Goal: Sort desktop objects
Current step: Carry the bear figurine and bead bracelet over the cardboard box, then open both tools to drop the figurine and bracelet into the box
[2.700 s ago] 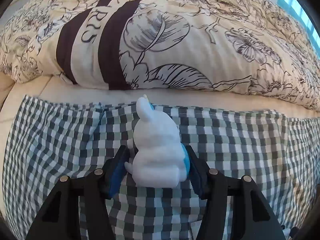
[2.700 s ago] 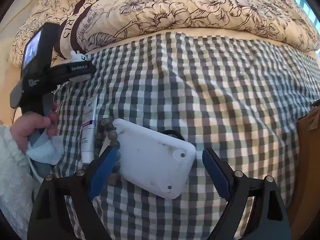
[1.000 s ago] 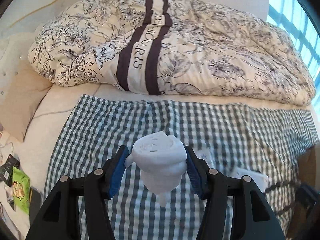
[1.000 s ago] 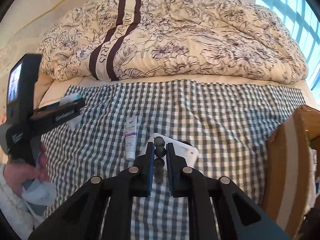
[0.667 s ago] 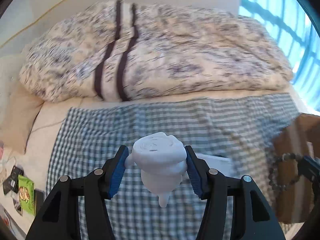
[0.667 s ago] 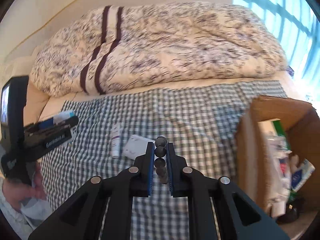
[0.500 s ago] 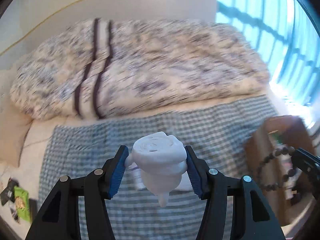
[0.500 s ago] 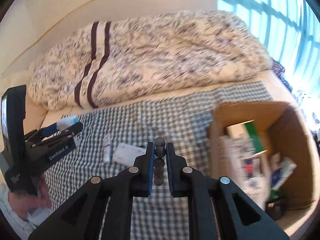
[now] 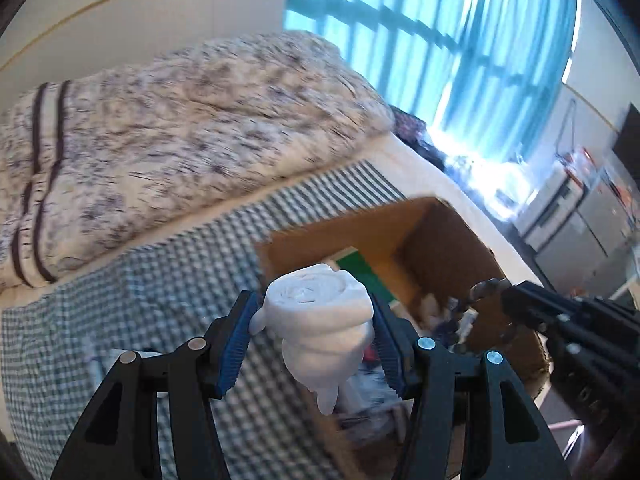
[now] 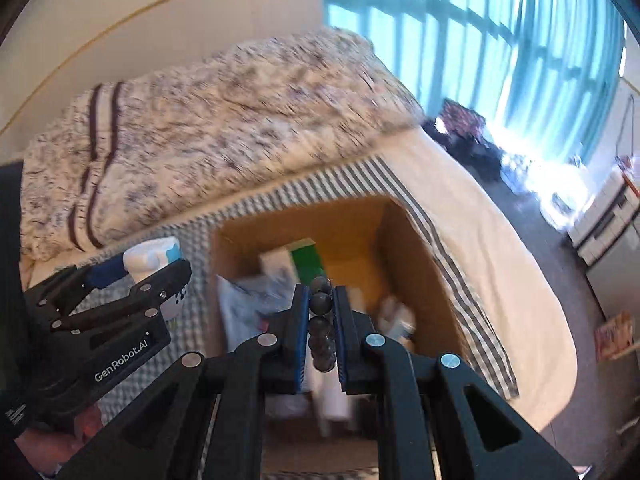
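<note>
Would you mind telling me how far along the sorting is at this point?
Done: the cardboard box already holds several packets. In hand: the left tongs grip a white figurine upside down, and the right tongs pinch a dark bead bracelet, both over the box. Left: releasing both; the checked cloth is too blurred to tell whether more remains.

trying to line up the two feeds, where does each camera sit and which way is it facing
Left wrist: sits on the left gripper, looking down along its fingers at the white figurine they clamp, cardboard box beyond; the right gripper shows at right.
Right wrist: sits on the right gripper, looking down along its fingers at the bead bracelet they pinch above the box; the left gripper and a hand show at left.
Shared: box, checked cloth, duvet, window.
</note>
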`<state>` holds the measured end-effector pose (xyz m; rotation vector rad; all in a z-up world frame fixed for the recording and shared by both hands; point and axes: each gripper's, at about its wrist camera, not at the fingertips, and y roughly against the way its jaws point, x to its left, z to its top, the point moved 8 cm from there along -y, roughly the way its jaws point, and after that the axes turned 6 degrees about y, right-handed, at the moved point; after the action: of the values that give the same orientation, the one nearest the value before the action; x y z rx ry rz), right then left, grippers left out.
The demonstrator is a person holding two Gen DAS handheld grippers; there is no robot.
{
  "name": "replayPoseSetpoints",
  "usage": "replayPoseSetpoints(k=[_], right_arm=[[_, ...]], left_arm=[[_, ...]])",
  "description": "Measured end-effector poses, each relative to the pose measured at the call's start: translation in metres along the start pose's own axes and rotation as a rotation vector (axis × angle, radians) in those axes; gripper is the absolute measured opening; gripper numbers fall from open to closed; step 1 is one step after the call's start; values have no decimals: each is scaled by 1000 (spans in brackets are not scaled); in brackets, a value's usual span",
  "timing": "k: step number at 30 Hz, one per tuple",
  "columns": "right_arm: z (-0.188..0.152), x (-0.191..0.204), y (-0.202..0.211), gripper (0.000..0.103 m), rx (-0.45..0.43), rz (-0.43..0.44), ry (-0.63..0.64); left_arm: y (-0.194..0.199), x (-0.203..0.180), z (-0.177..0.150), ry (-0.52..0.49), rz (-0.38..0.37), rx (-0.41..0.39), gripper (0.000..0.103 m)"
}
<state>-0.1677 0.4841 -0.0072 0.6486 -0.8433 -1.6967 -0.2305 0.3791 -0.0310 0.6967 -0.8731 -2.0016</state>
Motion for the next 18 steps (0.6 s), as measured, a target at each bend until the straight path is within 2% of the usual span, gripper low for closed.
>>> replayPoseSetpoints(k=[4,5,6,7,8,9,14,18], right_arm=[[-25,-24,-17,11,61,-23,-26],[-29,-28,-20,12,69,-27,-28],[-32,-32,-22,15,79,-33,-31],[-35,-36,-24,35,87,-46,-35],[-37,-40,-24,61,92,-66,-40],[-38,-45,-23,67,85,-88,-47],[-34,-47,-15,69,56,-92,-66],[-30,-33,-14,69,50,-76,-54]], left_arm=[[-22,-19,-19,-29,-15,48,60],[-27,-21,-23,-33,-13,67,67],[-31,-22,-27,-35,-2,87,85],[-36,-20,-31,-32,21,103,93],[-38,-16,-33,-30,48,110,98],[-40,-14,-34,-30,72,121,100],[-35,-2,-33,-2,78,115,101],[-23,20,-27,23,102,83,101]])
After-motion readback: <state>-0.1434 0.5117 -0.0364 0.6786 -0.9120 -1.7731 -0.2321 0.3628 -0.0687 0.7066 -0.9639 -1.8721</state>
